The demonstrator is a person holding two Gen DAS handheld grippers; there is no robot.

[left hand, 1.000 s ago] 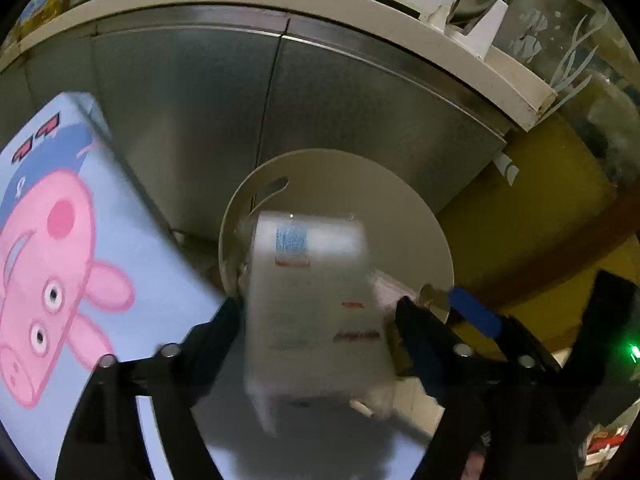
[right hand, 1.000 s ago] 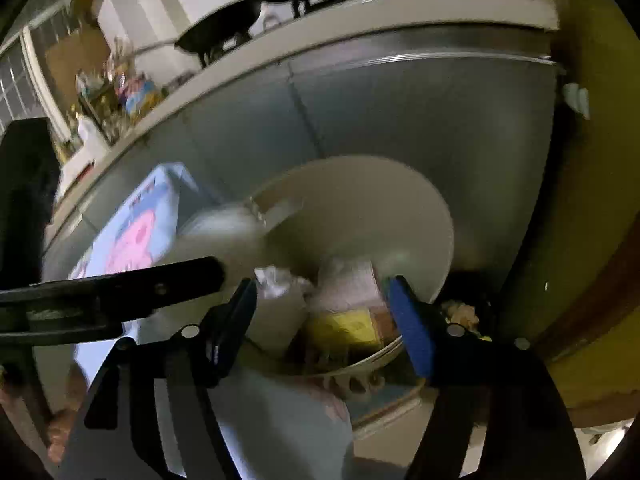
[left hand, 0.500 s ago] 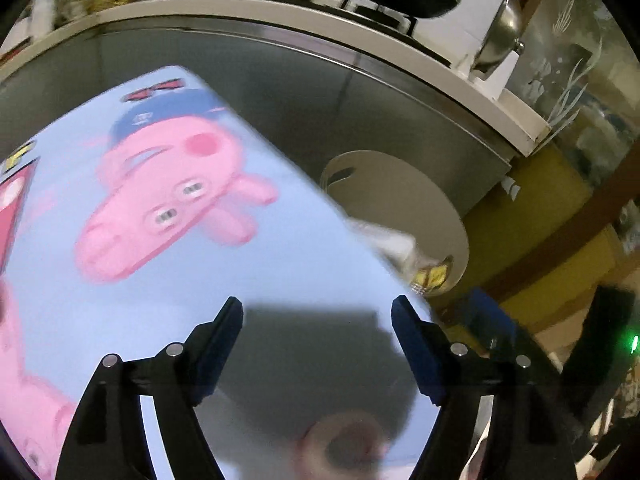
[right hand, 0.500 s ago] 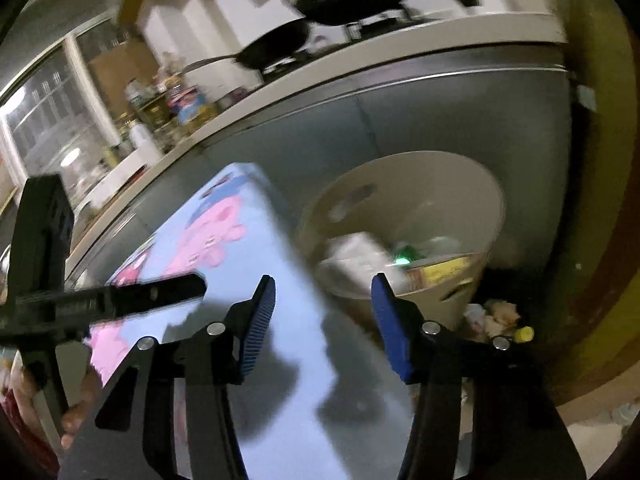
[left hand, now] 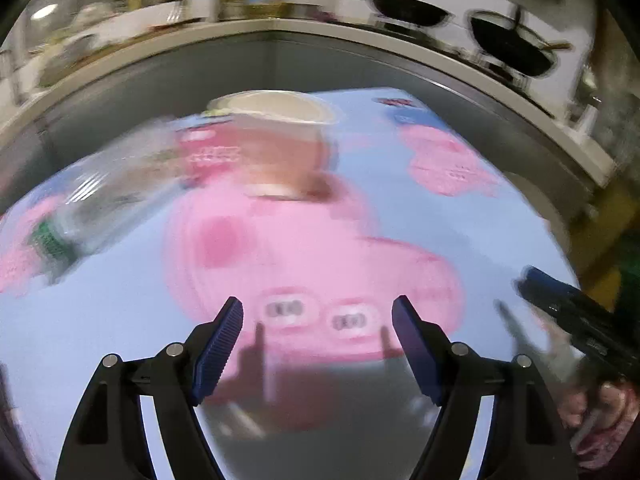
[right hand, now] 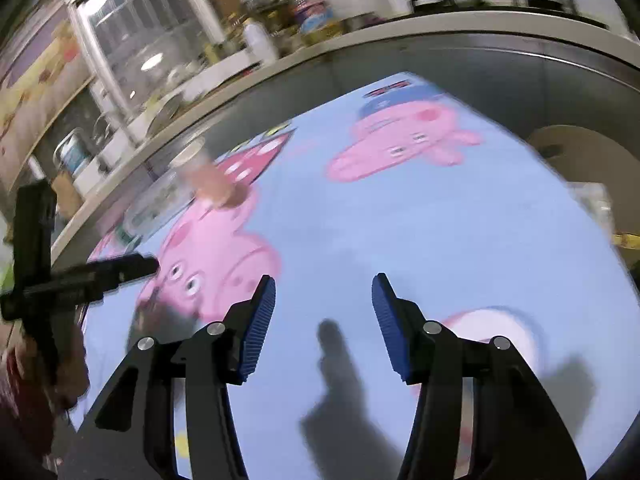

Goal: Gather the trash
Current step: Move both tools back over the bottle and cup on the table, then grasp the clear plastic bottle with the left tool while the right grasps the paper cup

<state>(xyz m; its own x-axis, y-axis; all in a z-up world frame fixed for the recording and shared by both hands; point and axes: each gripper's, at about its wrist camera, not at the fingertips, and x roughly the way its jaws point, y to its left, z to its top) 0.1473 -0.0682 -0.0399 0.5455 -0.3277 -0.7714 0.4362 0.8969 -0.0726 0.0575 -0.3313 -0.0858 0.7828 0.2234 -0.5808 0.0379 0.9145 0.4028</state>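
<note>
Swinging from bin (right hand: 576, 152) back over table (left hand: 120, 320): left gripper (left hand: 318, 344) wide, empty; right gripper (right hand: 323, 320) empty, jaws reopening slightly. Carton dropped; cup (left hand: 276, 140), bottle (left hand: 100, 200) ahead awaited pickup.

**No legible writing anywhere in view**

Nothing here can be read as words or numbers. The blue tabletop cover (right hand: 400, 220) carries printed pink cartoon pigs, and beside the far one sits a small red-and-dark mark (right hand: 387, 90) that might be lettering, though motion blur smears it past reading. The clear plastic bottle (left hand: 100, 196) lying on the cover has a green band near its neck, with no print I can make out. The paper cup (left hand: 276, 140) standing on the cover shows a brown wrap without a legible brand. Jars and packets on the counter (right hand: 280, 46) behind are colourful blurs only.
</note>
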